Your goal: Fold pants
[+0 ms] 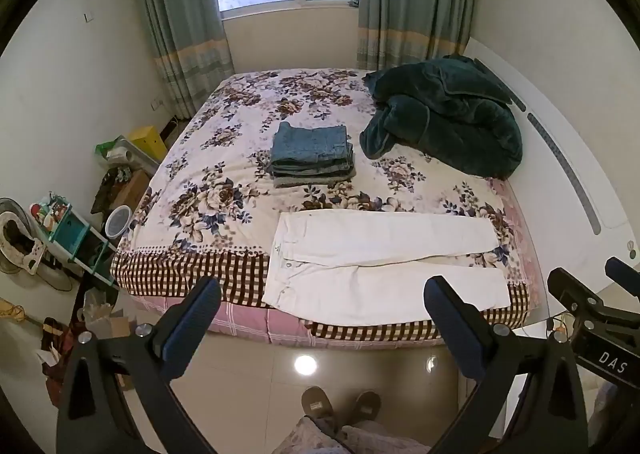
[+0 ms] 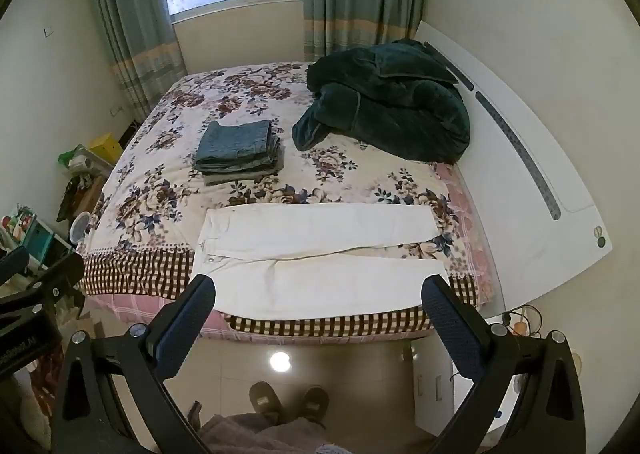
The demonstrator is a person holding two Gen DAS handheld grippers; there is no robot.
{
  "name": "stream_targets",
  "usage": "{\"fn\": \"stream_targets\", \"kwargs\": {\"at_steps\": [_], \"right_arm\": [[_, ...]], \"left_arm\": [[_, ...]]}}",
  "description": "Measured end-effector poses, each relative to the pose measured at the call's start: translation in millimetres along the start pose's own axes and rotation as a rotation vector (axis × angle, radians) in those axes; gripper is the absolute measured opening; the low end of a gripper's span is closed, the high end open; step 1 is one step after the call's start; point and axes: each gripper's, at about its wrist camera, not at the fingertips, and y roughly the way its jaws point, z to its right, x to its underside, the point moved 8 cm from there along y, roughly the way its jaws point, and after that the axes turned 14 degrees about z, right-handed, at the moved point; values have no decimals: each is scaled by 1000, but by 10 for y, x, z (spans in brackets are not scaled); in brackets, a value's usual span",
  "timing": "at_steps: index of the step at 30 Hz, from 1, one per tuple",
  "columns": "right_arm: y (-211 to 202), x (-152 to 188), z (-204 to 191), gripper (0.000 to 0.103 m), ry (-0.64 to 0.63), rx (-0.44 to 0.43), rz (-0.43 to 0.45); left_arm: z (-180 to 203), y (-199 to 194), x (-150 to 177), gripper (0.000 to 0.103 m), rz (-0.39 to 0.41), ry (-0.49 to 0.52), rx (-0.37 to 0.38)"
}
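Observation:
White pants (image 1: 380,262) lie flat along the near edge of the bed, waist to the left, both legs spread to the right; they also show in the right wrist view (image 2: 316,254). My left gripper (image 1: 322,290) is open and empty, held above the floor just short of the bed's edge. My right gripper (image 2: 318,288) is open and empty at the same height, beside the left one. Neither touches the pants.
A stack of folded jeans (image 1: 312,154) sits mid-bed. A dark green blanket (image 1: 444,114) is heaped at the back right by the white headboard (image 1: 568,158). Cluttered shelves and boxes (image 1: 80,230) stand left of the floral bed (image 1: 224,158). Slippered feet (image 1: 340,406) are on the tiled floor.

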Motion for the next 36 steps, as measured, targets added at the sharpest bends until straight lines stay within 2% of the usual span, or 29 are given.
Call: {"fn": "stream_targets", "kwargs": {"at_steps": [8, 20, 36], "right_arm": [[-8, 4, 1, 103, -3, -1, -2], [-37, -133, -45, 103, -13, -18, -2], [-87, -191, 4, 103, -5, -33, 8]], "left_arm": [[-19, 4, -43, 103, 0, 1, 2], [-41, -23, -305, 103, 9, -5, -1], [-62, -23, -376, 103, 15, -7, -2]]}}
